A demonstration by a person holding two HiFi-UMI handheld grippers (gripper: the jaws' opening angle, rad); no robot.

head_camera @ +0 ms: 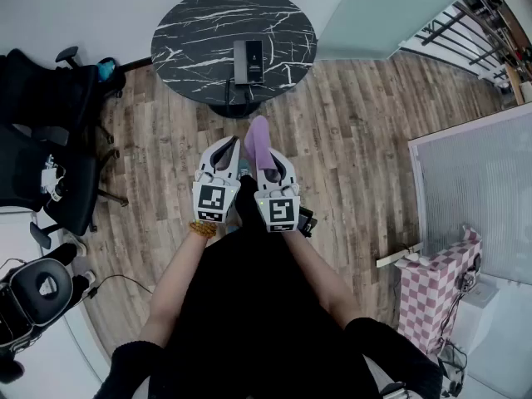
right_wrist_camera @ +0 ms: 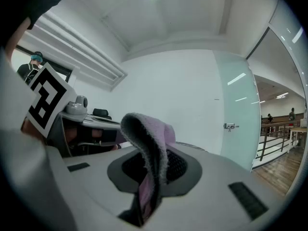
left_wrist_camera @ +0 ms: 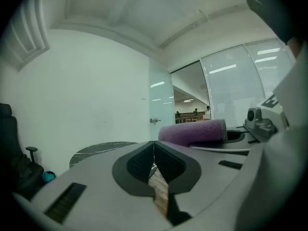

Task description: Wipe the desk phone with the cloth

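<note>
Two black office chairs (head_camera: 50, 115) crowd the left edge. Over open wood-plank floor (head_camera: 357, 131), the left gripper (head_camera: 223, 146) is closed on nothing; beside it, the right gripper (head_camera: 268, 160) pinches a purple fleecy cloth (head_camera: 257, 138). Ahead, a grey desk phone (head_camera: 248, 61) sits near the front rim of a round black marble table (head_camera: 195, 23).

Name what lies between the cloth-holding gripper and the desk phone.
The head view shows wooden floor, then the round table and its near edge, between the right gripper, shut on the cloth, and the desk phone.
</note>
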